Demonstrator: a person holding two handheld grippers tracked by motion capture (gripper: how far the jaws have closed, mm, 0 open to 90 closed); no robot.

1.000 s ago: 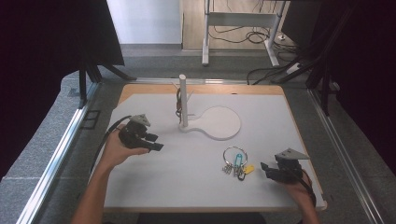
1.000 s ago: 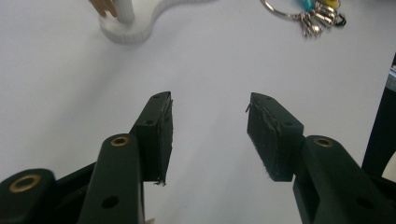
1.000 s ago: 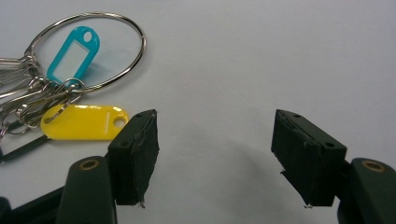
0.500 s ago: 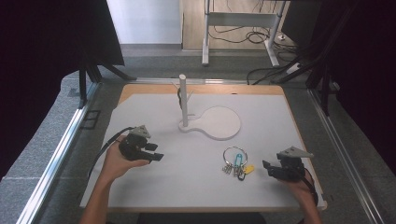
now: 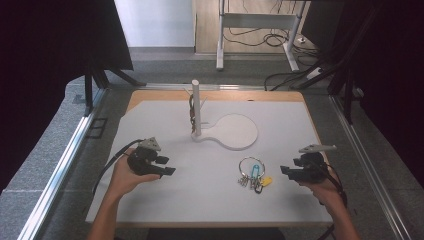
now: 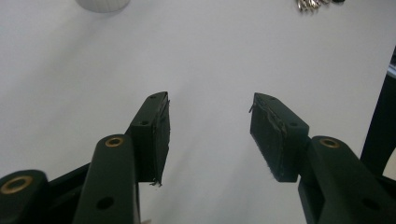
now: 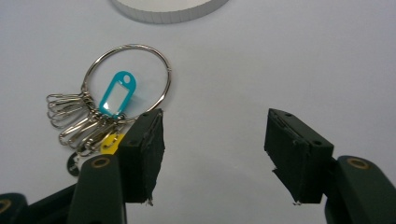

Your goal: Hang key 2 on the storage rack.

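Note:
A metal key ring [image 5: 251, 172] with a teal tag, a yellow tag and several clips lies flat on the white mat, toward its near right. In the right gripper view the ring [image 7: 166, 77] lies just beyond the left jaw. My right gripper [image 5: 286, 171] [image 7: 215, 114] hovers right of the ring, open; its jaws have just been closing with nothing between them. My left gripper [image 5: 167, 165] [image 6: 208, 100] rests low over bare mat at the near left, open and empty, its jaws having widened a little. A white stand's post [image 5: 196, 107] rises from a round base [image 5: 235, 131] behind them.
A dark strap-like thing [image 5: 191, 107] hangs on the post. The white mat [image 5: 150, 205] covers a wooden table. A metal rail [image 5: 65, 165] runs along the left. Table legs and cables [image 5: 280, 75] stand on the floor behind.
My left hand has drawn back toward the near edge and sunk a little. My right gripper has lifted off the mat beside the key ring, its jaws narrower.

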